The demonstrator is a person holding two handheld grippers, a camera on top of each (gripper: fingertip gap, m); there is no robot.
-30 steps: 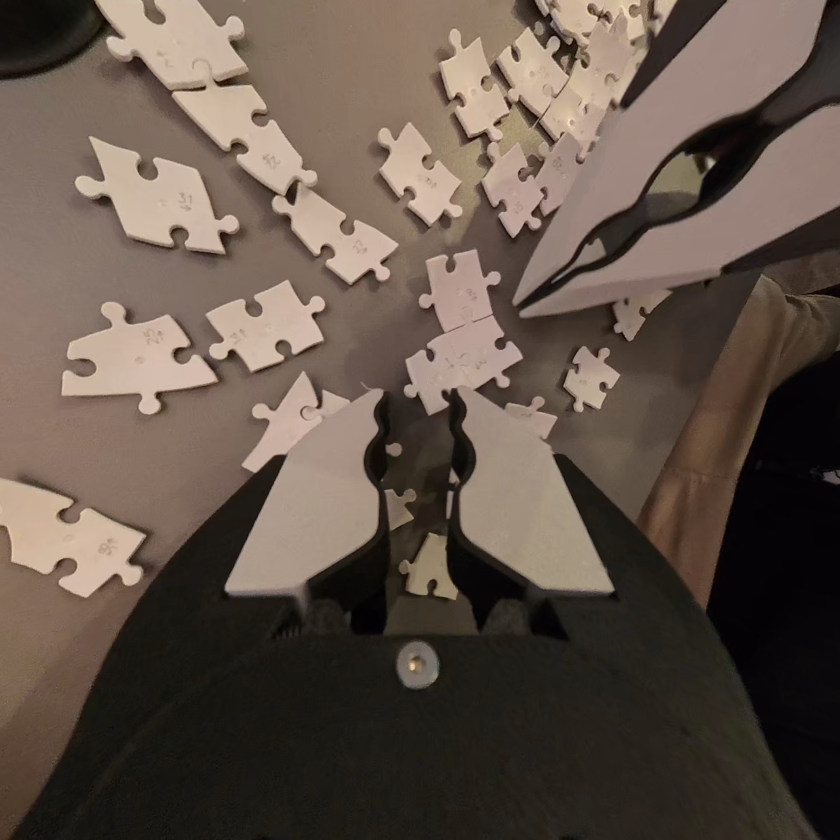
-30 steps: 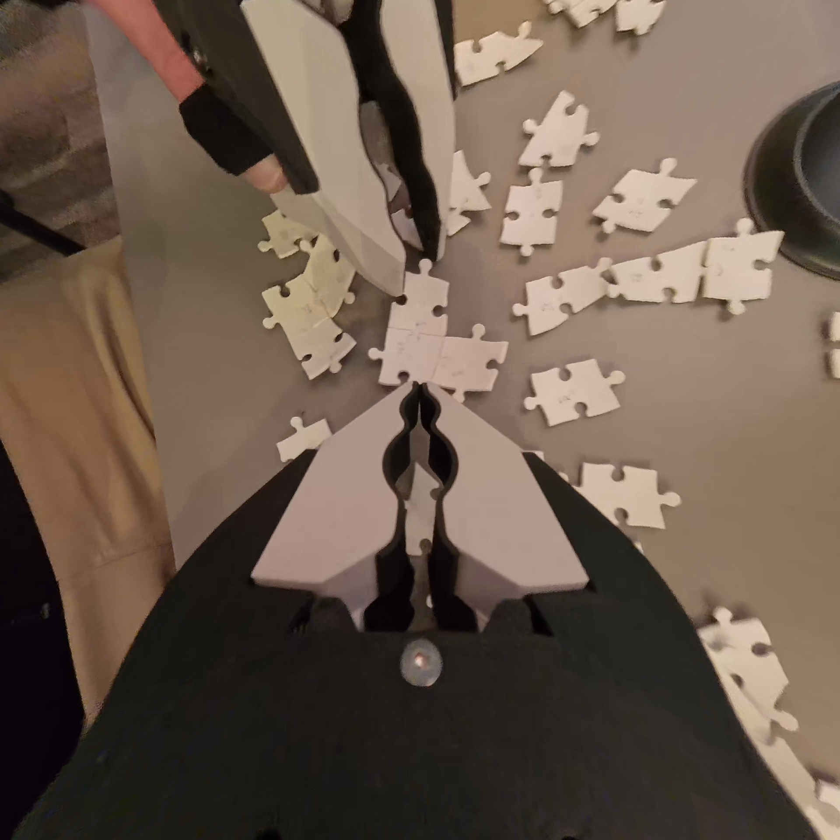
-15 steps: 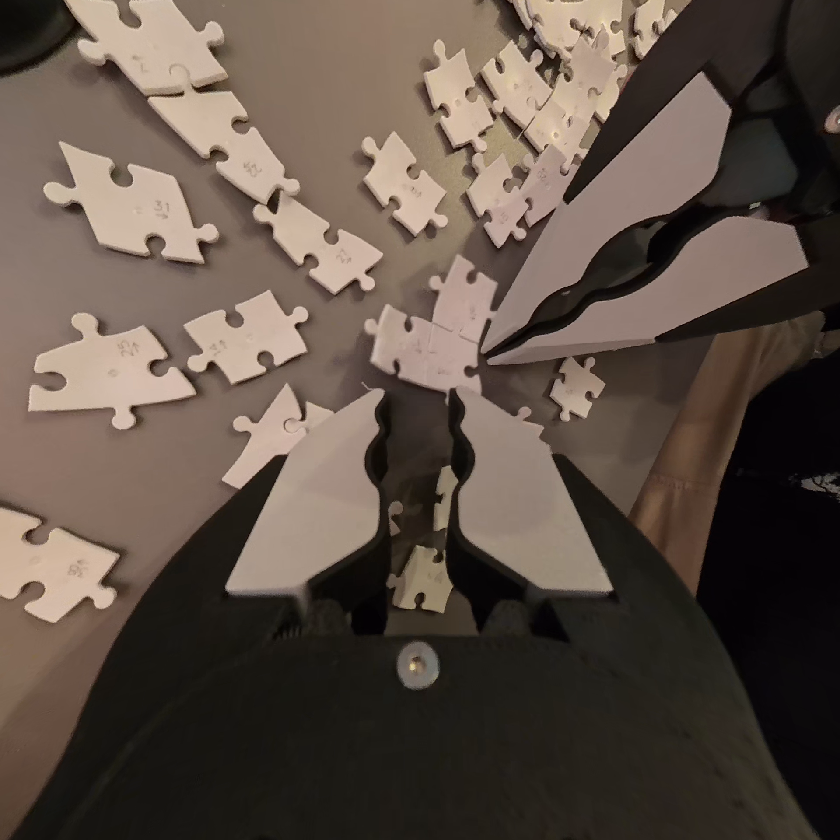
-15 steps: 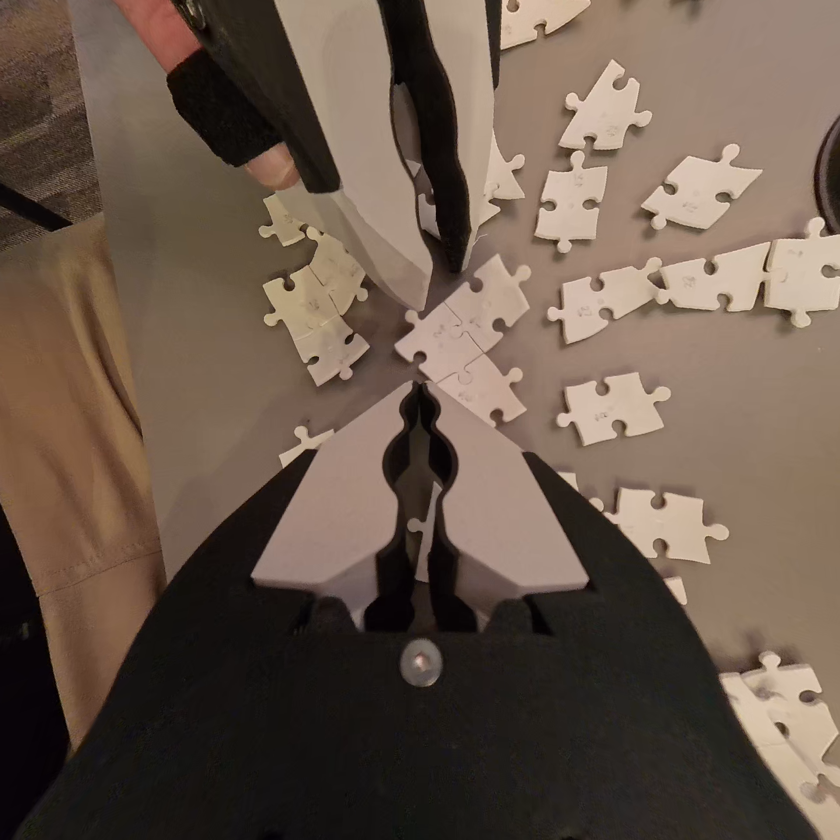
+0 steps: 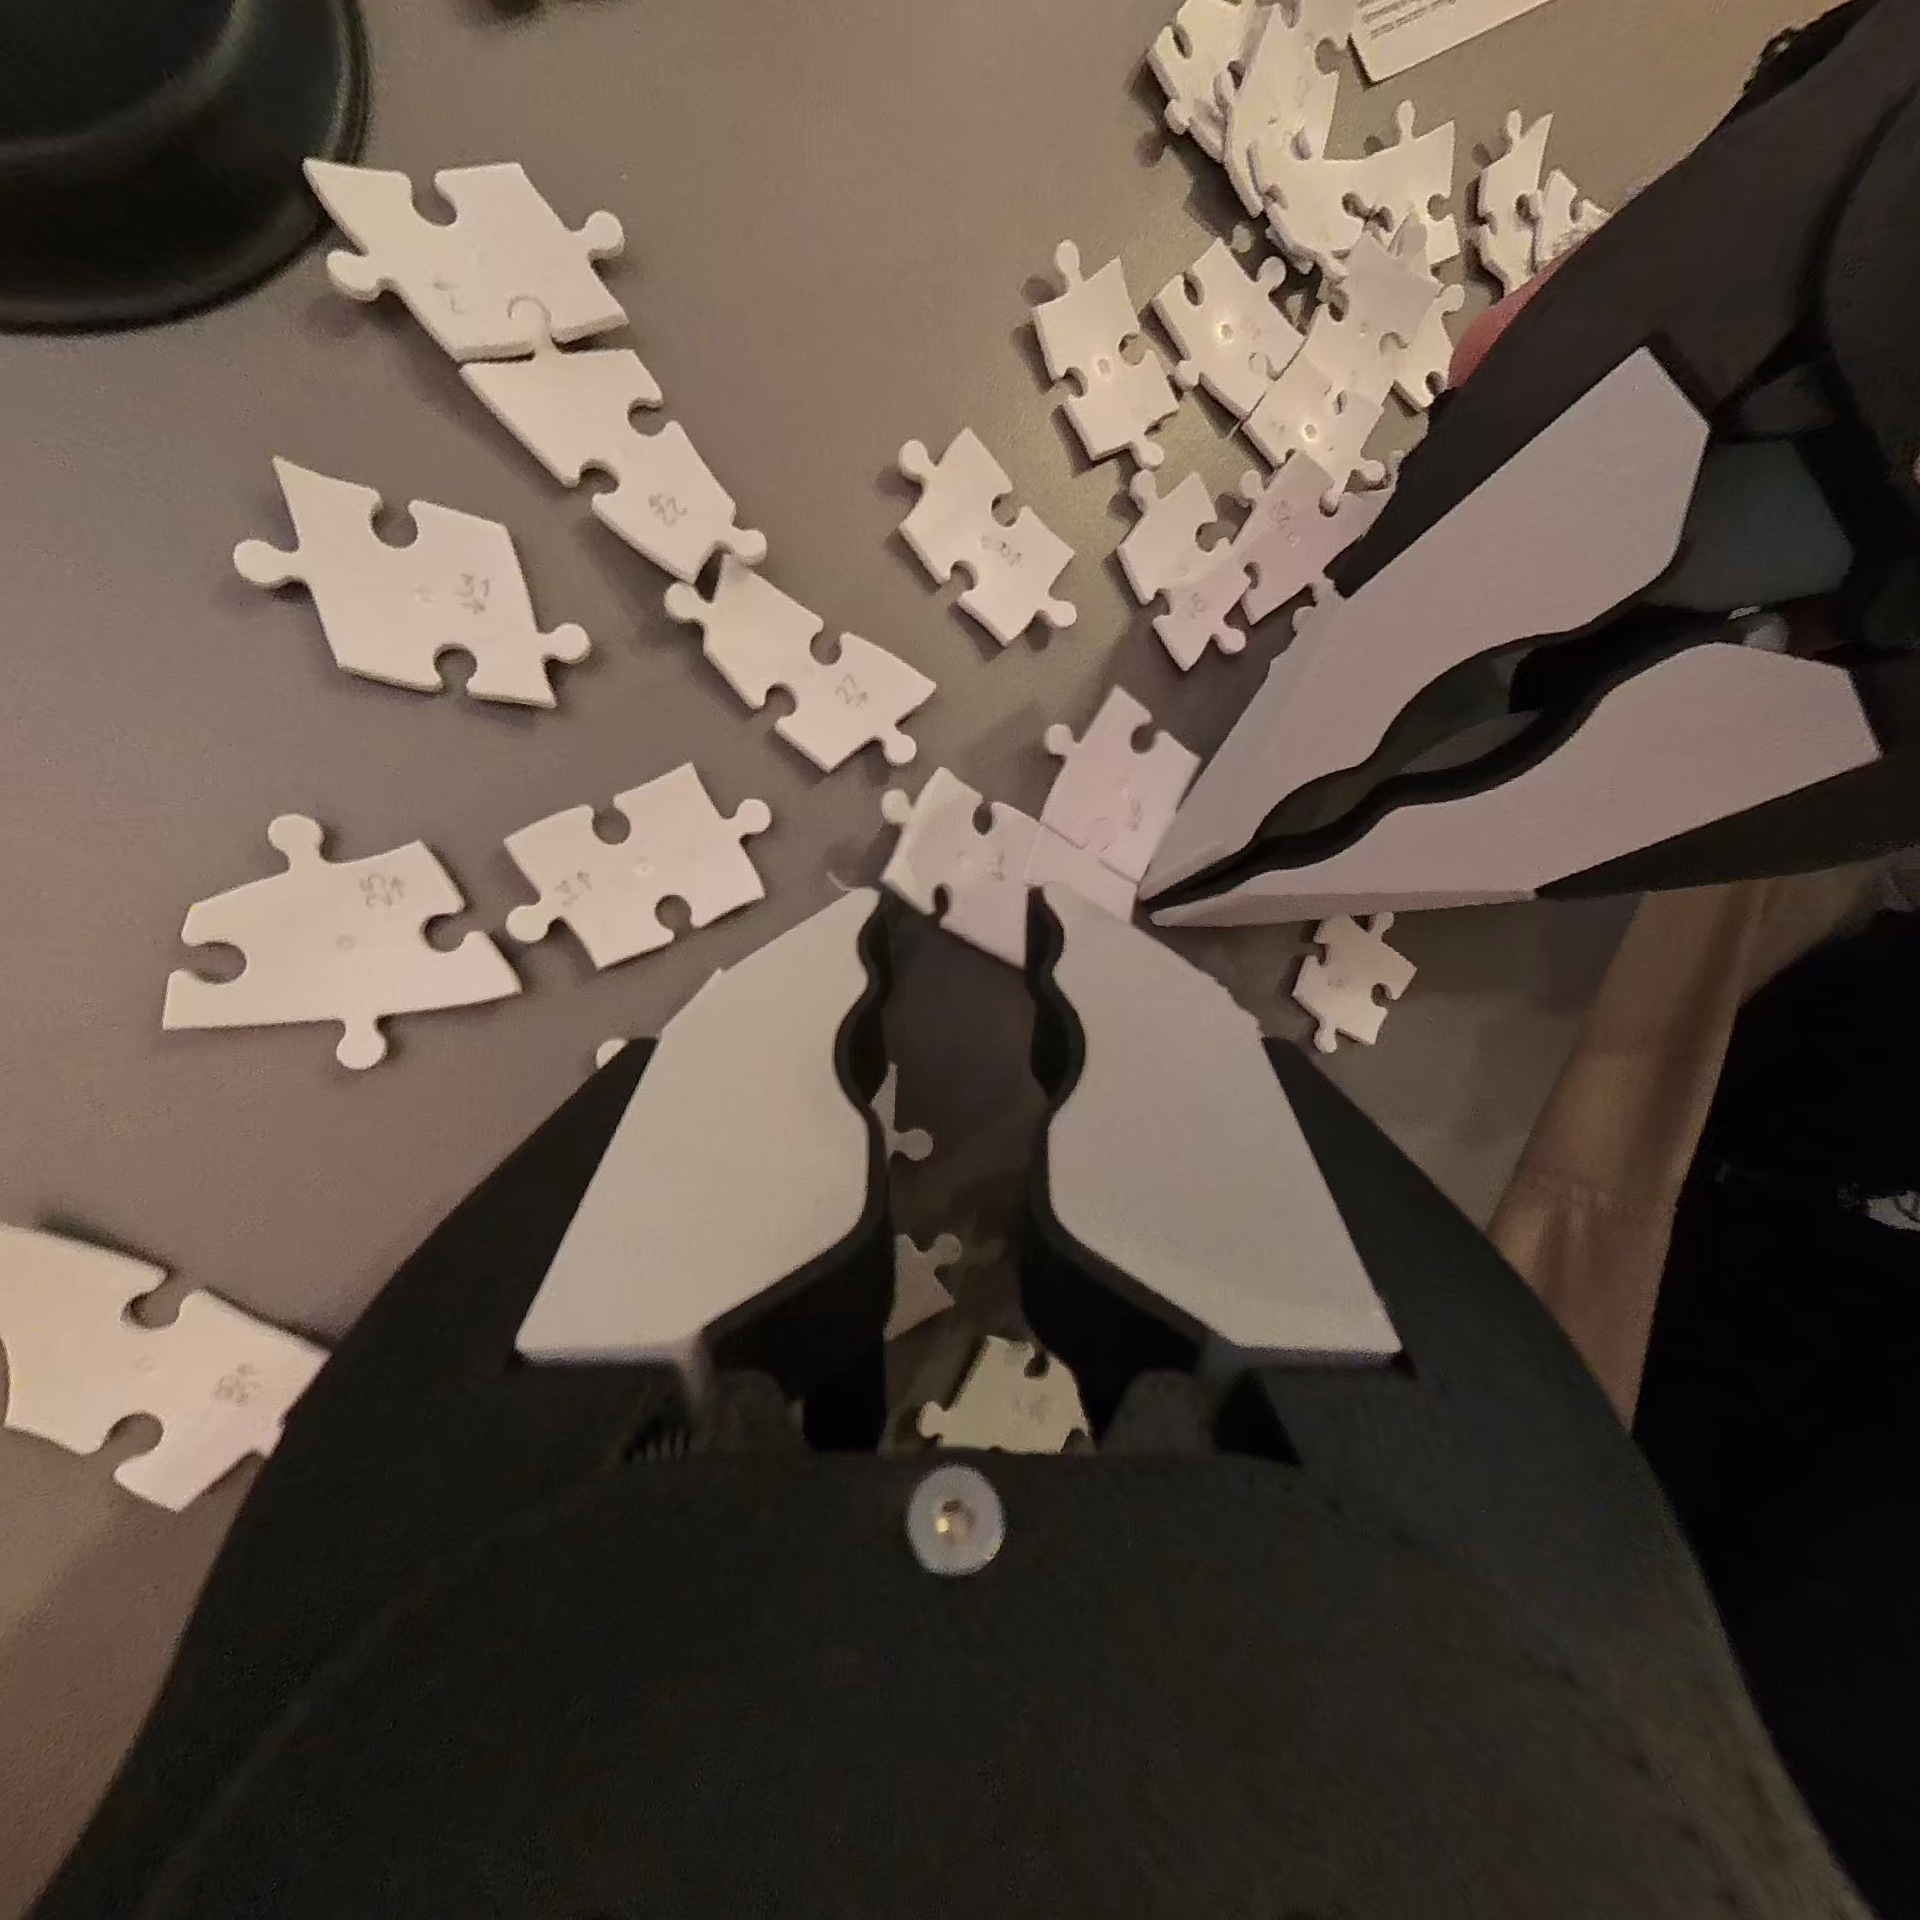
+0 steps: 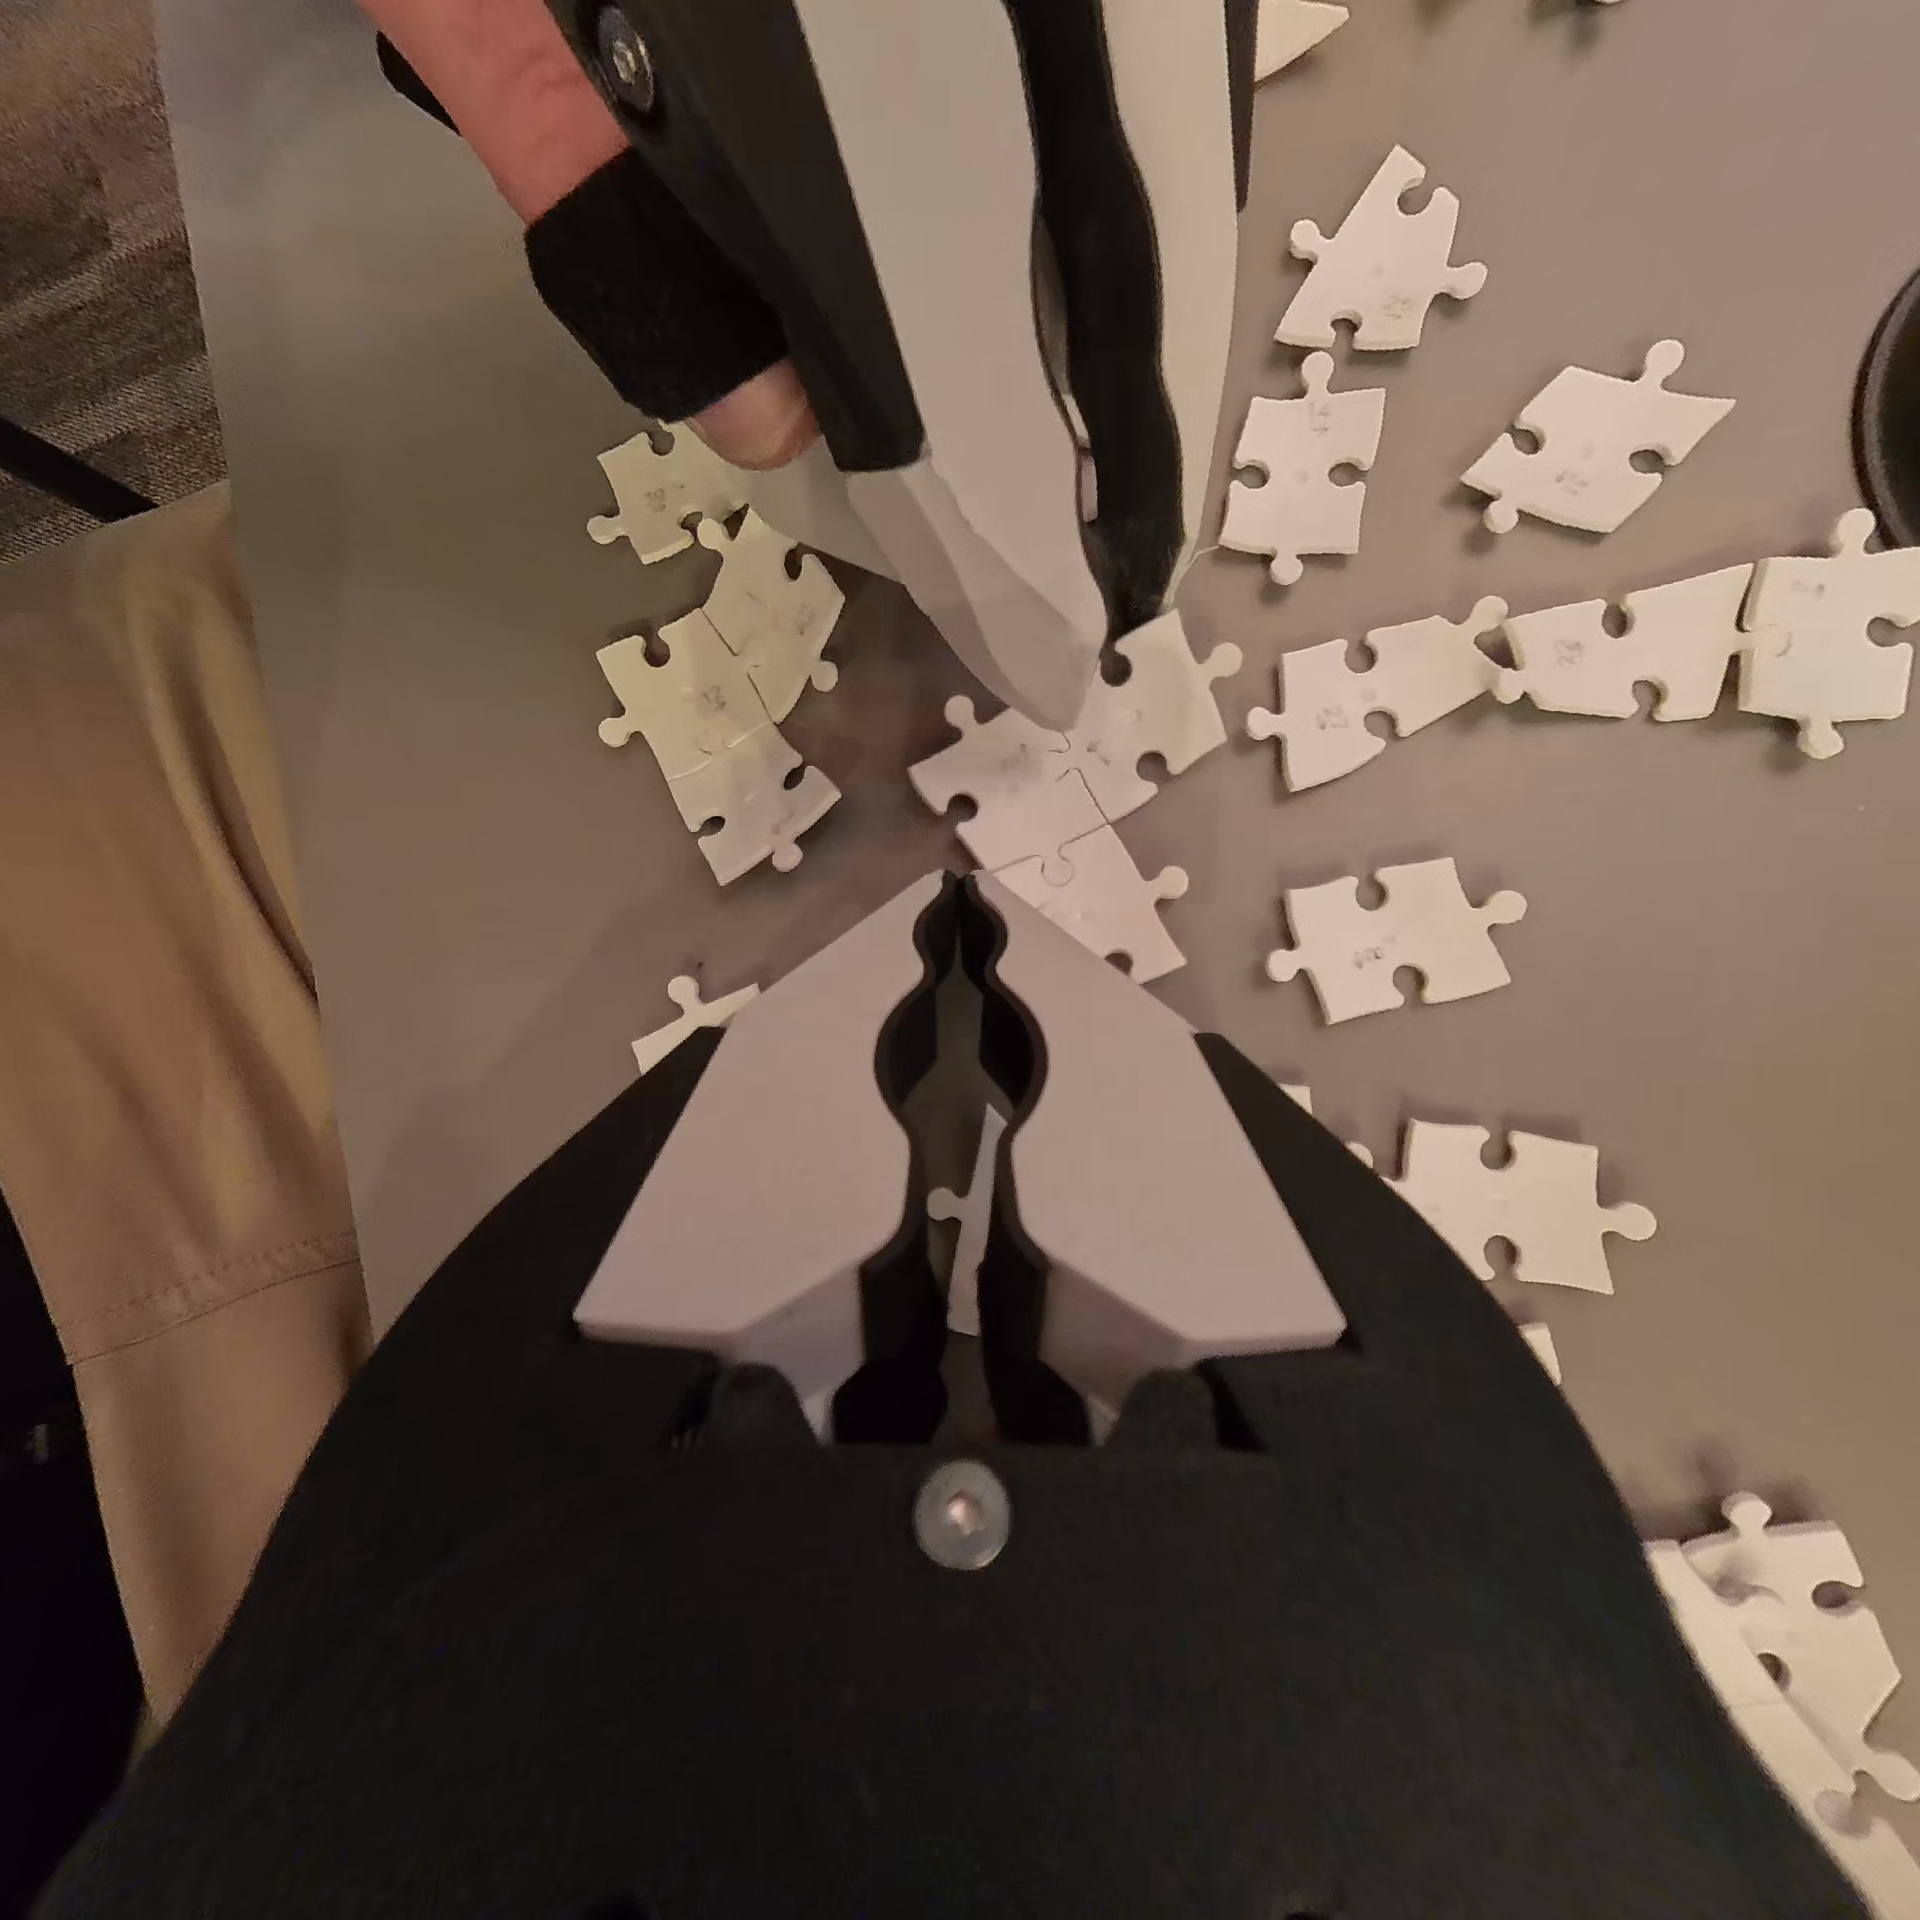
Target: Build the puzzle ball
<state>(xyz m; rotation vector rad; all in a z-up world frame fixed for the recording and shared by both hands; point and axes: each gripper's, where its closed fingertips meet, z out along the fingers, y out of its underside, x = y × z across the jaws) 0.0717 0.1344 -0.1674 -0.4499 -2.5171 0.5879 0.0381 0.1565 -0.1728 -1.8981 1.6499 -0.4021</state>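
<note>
Because the joined cluster [image 6: 1060,790] of white puzzle pieces lies flat in the middle of the right wrist view, both tools come at it from opposite sides, which reads as bracing it so a seam can be pressed home. The right tool [image 6: 961,883], at centre bottom of that view, has its tips pinched together on nothing, their point just beside the cluster's lower edge. The left tool [image 5: 951,909] stands narrowly parted and empty, one fingertip resting on the cluster's upper piece near its socket. Loose pieces [image 5: 634,868] fan out across the matte grey worktop [image 5: 831,208]; they look like thick rigid foam or plastic, gently curved, with round tabs and sockets and faint markings. A dark round base [image 5: 156,177] sits at upper left of the left wrist view.
</note>
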